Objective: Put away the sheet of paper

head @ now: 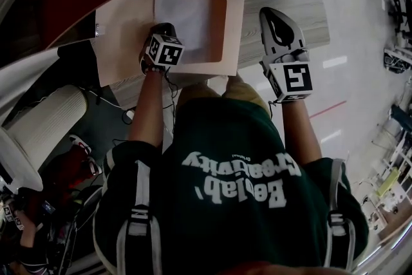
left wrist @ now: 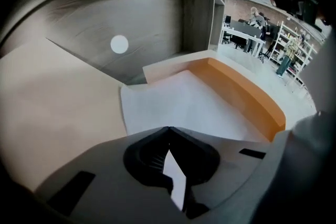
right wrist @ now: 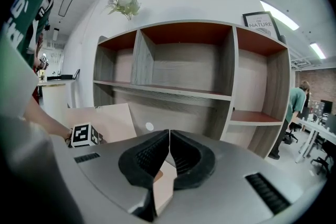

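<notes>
A beige flap (head: 122,35) lies open at the left of the bench (head: 302,0). The left tongs (left wrist: 168,129) are closed, tips down at the near-left edge of the paper (head: 187,19). The paper lies flat in a shallow orange-walled box (head: 221,22); whether the tongs pinch it is unclear. The right tongs (right wrist: 169,132), closed and empty, hover over bare bench, facing shelves (right wrist: 173,93).
</notes>
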A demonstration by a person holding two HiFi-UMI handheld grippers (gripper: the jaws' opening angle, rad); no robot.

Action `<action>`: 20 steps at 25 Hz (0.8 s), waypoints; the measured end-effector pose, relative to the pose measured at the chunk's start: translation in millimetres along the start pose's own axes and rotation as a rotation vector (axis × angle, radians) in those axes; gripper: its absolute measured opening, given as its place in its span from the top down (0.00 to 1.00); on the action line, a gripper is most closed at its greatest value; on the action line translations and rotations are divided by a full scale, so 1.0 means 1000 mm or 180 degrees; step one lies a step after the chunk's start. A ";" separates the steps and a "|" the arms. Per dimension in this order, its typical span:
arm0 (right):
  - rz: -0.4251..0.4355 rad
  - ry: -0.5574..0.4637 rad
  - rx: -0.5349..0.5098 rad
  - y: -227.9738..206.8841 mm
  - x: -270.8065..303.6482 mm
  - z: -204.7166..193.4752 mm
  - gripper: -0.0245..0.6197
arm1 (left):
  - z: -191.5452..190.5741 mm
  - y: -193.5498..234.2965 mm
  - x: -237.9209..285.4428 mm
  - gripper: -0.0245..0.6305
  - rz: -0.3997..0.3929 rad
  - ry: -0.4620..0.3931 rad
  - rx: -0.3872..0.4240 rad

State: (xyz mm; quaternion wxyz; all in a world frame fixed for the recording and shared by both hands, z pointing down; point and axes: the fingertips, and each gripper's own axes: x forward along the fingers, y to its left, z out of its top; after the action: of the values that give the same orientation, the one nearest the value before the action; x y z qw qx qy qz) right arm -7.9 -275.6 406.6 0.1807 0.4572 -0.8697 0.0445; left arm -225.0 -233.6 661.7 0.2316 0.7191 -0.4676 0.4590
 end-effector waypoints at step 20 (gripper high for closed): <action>-0.0039 0.0004 0.0172 -0.023 0.001 -0.018 0.91 | 0.004 -0.025 0.041 0.93 -0.0158 0.0352 0.0125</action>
State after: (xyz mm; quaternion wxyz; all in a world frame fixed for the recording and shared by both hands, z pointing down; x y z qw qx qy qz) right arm 15.3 -285.0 422.0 0.1690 0.4673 -0.8652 0.0672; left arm -195.2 -243.9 698.6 0.2543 0.7084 -0.4270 0.5011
